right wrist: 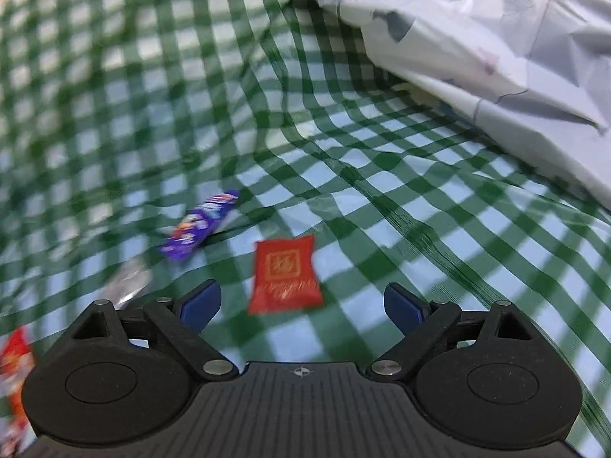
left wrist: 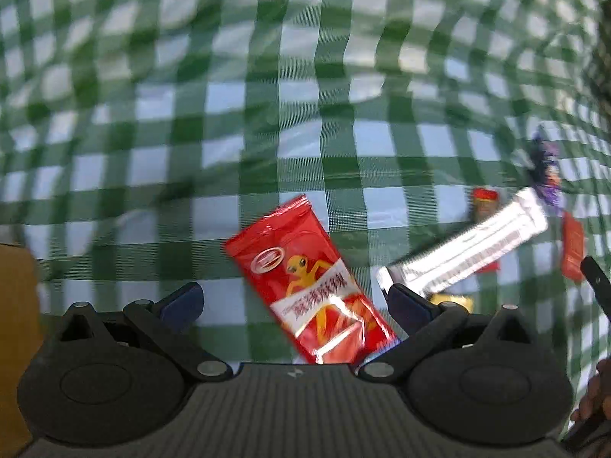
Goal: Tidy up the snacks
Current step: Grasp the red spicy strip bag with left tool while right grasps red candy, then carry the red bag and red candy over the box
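Note:
In the left wrist view a long red snack packet (left wrist: 309, 286) with a yellow cartoon figure lies on the green checked cloth between the fingers of my open left gripper (left wrist: 294, 303). A white-silver bar packet (left wrist: 466, 248) lies just right of it. Further right are a purple packet (left wrist: 546, 168) and small red packets (left wrist: 573, 248). In the right wrist view my right gripper (right wrist: 303, 305) is open, with a small red square packet (right wrist: 284, 276) on the cloth between its fingers. A purple packet (right wrist: 200, 225) and a blurred silver packet (right wrist: 128, 282) lie to its left.
A crumpled white-grey plastic sheet (right wrist: 496, 38) covers the far right of the cloth. A brown cardboard surface (left wrist: 15, 324) stands at the left edge of the left wrist view. Another red packet (right wrist: 15, 366) shows at the lower left of the right wrist view.

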The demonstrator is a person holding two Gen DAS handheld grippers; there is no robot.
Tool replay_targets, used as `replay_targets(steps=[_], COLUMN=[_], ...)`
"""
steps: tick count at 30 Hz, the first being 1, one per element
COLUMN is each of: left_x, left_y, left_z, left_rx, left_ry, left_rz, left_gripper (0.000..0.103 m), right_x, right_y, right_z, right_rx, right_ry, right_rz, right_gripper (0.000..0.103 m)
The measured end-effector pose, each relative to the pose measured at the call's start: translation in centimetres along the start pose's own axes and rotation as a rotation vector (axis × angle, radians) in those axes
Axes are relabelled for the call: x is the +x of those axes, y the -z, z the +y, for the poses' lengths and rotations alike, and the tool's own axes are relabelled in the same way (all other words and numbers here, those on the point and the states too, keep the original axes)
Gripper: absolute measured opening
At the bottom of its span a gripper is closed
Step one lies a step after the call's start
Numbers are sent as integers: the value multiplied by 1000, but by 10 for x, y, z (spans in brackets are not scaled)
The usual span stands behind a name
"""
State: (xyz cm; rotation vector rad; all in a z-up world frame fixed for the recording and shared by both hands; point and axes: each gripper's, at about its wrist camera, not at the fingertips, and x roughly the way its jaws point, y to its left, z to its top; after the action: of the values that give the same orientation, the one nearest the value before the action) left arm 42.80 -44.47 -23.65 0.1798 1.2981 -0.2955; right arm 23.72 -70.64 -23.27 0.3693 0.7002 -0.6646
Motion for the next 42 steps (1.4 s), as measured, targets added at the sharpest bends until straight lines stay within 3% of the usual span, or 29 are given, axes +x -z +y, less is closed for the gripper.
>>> replay_targets(steps=[2,4,6,9,10,11,12,13,15,19,27,31,36,42], left_x=[20,25,26,23,21,16,10,4,-3,-33,-138,-204,-274,-333], left_y=[-3,-1,3,6,5,4,4,4,3,12,29,59,109,188], left_z=[2,-2,-10,-7,-4,0,6,12,22,33,47,65,96,159], left_rx=[-38,-42,-10,-21,-31,-61,-102,-141,-179,-155,-155,-141,-132,-130], left_ry=[-6,-42,-90,-82,-78,-85,-87,-82,-31,-34,49,84,93,48], left_rz=[39,19,4,-3,3,-4,-16,-22,-4,-53,-232,-319,-393,-383], left_gripper=[103,103,103,103,98,92,75,60,52,51,50,50,50,50], right_x=[26,50,53,53,52,49,45,41,34,12,-88,-154,-245,-335], right_y=[-1,2,9,12,14,15,15,15,14,13,-6,-6,24,85], right_z=[3,5,13,11,11,10,11,12,16,20,24,33,62,111], right_rx=[-3,-13,-72,-60,-67,-75,-83,-96,-131,-148,-110,-84,-111,-143], right_ry=[18,25,48,41,36,40,26,10,23,1,-75,-152,-284,-435], right_rz=[22,69,5,-23,-29,-37,-47,-53,-43,-69,-192,-220,-223,-152], right_gripper=[95,101,102,102,102,94,85,55,52,51,51,51,51,51])
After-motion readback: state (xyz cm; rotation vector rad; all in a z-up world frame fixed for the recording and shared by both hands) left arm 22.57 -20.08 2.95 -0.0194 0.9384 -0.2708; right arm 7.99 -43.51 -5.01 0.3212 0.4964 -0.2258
